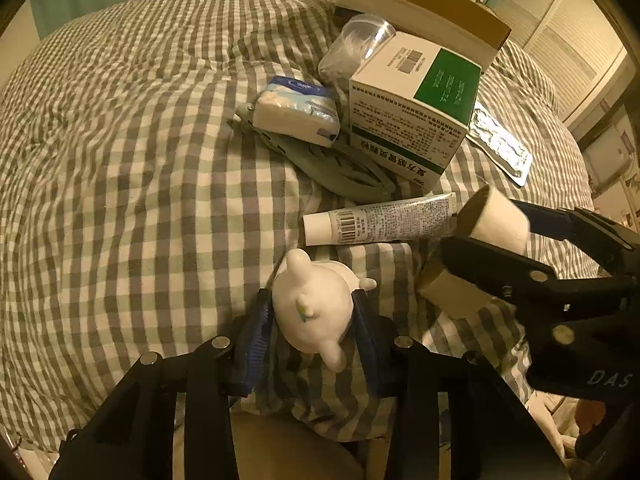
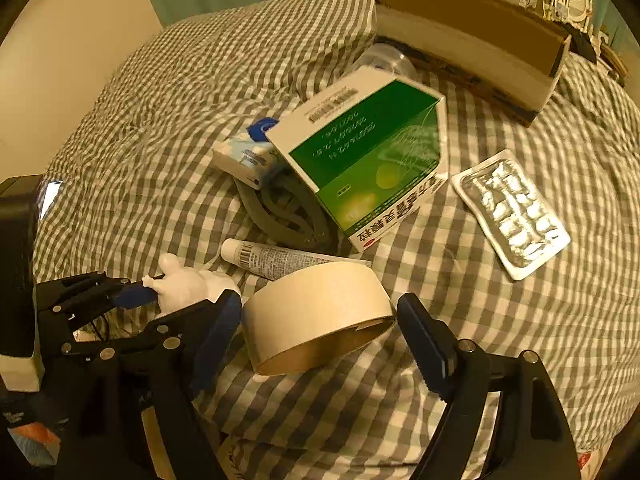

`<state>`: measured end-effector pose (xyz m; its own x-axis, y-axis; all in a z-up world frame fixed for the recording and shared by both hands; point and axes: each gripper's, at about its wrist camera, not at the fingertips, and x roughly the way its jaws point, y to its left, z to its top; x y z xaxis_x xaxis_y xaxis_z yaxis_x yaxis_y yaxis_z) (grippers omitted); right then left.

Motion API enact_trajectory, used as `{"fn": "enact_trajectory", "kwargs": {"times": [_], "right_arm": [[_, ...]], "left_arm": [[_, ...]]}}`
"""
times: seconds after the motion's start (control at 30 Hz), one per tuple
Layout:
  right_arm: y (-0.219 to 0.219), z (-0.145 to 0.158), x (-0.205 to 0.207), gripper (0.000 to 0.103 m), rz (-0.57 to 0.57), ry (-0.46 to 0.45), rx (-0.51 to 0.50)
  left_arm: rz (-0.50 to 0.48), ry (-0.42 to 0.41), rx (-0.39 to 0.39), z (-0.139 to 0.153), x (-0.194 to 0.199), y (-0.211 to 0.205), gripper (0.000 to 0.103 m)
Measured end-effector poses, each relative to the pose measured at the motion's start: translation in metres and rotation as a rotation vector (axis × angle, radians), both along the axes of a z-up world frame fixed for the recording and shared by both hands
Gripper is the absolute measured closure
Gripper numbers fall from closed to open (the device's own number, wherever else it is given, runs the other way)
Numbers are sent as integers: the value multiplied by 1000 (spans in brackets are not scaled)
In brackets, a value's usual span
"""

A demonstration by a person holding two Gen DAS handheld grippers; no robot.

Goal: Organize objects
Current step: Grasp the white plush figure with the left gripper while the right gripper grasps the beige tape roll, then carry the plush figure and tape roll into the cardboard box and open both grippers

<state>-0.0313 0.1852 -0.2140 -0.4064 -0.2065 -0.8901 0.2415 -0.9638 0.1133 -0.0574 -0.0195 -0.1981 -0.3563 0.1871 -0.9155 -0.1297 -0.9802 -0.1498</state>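
While the left claw (image 1: 312, 320) squeezes the white figurine (image 1: 310, 312), the right claw (image 2: 320, 324) grips the tape roll (image 2: 316, 316) just beside it on the bed (image 1: 120, 160).

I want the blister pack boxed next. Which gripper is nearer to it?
Right. The right gripper, shut on the tape roll, sits nearer the blister pack; the left gripper holds the white figurine farther away.

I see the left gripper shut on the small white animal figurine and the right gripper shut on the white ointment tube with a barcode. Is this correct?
Not quite. The left gripper is shut on the small white animal figurine, but the right gripper holds the beige roll of tape, as the right wrist view shows. The white ointment tube with a barcode lies free on the checked bedcover.
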Motion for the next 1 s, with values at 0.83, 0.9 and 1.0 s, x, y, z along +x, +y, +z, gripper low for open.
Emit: {"fn": "enact_trajectory", "kwargs": {"times": [0.83, 0.9, 1.0], "right_arm": [[68, 173, -41, 23, -100, 403, 17], [79, 189, -60, 23, -113, 445, 23], [91, 204, -90, 23, -128, 481, 30]], "left_arm": [[-38, 390, 54, 173, -96, 53, 63], [-46, 419, 58, 184, -116, 61, 63], [-69, 469, 66, 201, -150, 76, 63]]}}
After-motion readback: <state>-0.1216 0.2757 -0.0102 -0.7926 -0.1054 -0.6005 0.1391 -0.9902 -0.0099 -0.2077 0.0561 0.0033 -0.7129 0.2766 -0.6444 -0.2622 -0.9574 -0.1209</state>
